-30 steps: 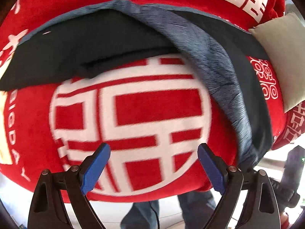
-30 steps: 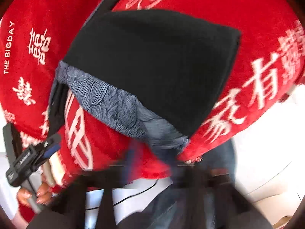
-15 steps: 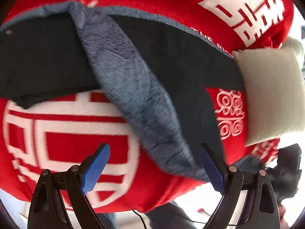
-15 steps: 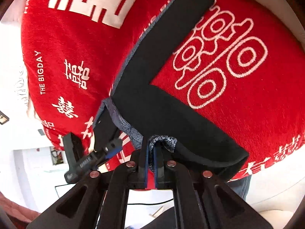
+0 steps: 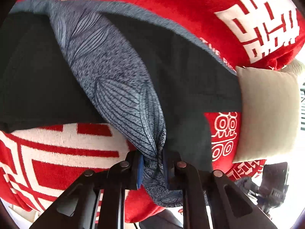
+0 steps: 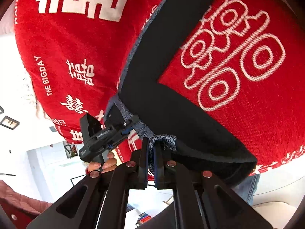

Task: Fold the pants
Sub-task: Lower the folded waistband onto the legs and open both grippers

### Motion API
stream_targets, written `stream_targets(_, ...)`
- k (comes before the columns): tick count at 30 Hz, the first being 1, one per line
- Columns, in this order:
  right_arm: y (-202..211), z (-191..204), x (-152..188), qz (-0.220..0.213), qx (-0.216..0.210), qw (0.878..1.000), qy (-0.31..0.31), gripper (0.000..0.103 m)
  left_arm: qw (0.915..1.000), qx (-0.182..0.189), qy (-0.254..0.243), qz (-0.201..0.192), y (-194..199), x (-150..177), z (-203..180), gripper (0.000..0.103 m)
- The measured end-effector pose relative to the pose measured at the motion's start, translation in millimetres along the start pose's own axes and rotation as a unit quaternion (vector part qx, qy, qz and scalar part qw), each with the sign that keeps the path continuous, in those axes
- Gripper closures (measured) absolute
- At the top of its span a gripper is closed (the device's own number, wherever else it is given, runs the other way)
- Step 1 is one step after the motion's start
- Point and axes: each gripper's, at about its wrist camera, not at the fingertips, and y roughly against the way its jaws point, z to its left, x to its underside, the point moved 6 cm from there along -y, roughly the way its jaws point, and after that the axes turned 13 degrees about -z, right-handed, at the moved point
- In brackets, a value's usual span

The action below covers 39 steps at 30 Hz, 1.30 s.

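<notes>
Dark pants (image 5: 181, 80) with a blue leaf-print lining (image 5: 114, 84) lie spread on a red blanket (image 5: 57, 152). In the left wrist view my left gripper (image 5: 152, 168) is shut on a bunched fold of the printed fabric at the near edge. In the right wrist view the pants (image 6: 164, 53) form a V, and my right gripper (image 6: 151, 160) is shut on their printed edge (image 6: 164, 140). The left gripper (image 6: 106, 133) shows there too, clamped on the fabric to the left.
The red blanket (image 6: 76, 43) with white characters covers the surface. A beige pillow (image 5: 266, 112) lies at the right in the left wrist view. The right gripper's body (image 5: 274, 183) shows at lower right there. White floor and furniture (image 6: 47, 162) lie beyond the edge.
My left gripper went from wide open over the blanket to shut on the printed fabric. My right gripper closed on the pants edge half a second ago and still holds it.
</notes>
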Motion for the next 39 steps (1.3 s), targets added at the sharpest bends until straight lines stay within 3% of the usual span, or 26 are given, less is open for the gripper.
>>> stream_targets(5, 6, 17, -41, -0.022, -0.022, 1.0, 0.001, 0.099, 0.9993, 0.031, 0.007, -0.02, 16, -33, -22, 0.085)
stream_targets(11, 17, 52, -129, -0.075, -0.014, 0.995, 0.058, 0.099, 0.9982, 0.034, 0.002, -0.05, 4, -92, -59, 0.085)
stream_targets(16, 1, 62, -208, -0.106, 0.07, 0.981, 0.148, 0.099, 0.9988, -0.003, -0.011, -0.048, -35, -132, -75, 0.085)
stream_targets(19, -21, 57, -237, -0.1, 0.108, 0.97, 0.192, 0.099, 0.9986, -0.036, -0.023, -0.031, -59, -141, -77, 0.08)
stream_targets(22, -44, 45, -256, -0.085, 0.14, 0.963, 0.214, 0.099, 0.9983, -0.045, -0.03, -0.021, -62, -139, -77, 0.079)
stream_targets(24, -55, 39, -263, -0.077, 0.151, 0.96, 0.224, 0.099, 0.9976, -0.053, -0.039, -0.019, -55, -137, -79, 0.059)
stream_targets(25, -59, 37, -266, -0.075, 0.158, 0.957, 0.231, 0.099, 0.9962, -0.066, -0.049, -0.028, -47, -138, -78, 0.034)
stream_targets(26, -60, 36, -267, -0.075, 0.165, 0.955, 0.237, 0.098, 0.9951, -0.071, -0.057, -0.038, -38, -138, -77, 0.027)
stream_targets(28, -61, 34, -272, -0.077, 0.181, 0.949, 0.245, 0.098, 0.9942, -0.073, -0.066, -0.044, -22, -139, -74, 0.027)
stream_targets(30, -59, 32, -275, -0.073, 0.193, 0.948, 0.244, 0.088, 0.9901, -0.098, -0.083, -0.056, -8, -141, -69, 0.027)
stream_targets(32, -51, 36, -273, -0.081, 0.198, 0.945, 0.249, 0.065, 0.9802, -0.139, -0.119, -0.076, 1, -141, -65, 0.027)
stream_targets(33, -44, 40, -270, -0.093, 0.201, 0.941, 0.256, 0.043, 0.9759, -0.154, -0.131, -0.082, 3, -139, -64, 0.027)
stream_targets(34, -38, 43, -268, -0.104, 0.206, 0.937, 0.262, 0.032, 0.9729, -0.165, -0.139, -0.083, 2, -137, -62, 0.027)
stream_targets(36, -27, 50, -262, -0.118, 0.209, 0.932, 0.271, 0.032, 0.9697, -0.178, -0.147, -0.081, -5, -129, -59, 0.027)
stream_targets(39, -26, 52, -250, -0.103, 0.219, 0.927, 0.286, 0.036, 0.9702, -0.181, -0.145, -0.07, -25, -118, -60, 0.027)
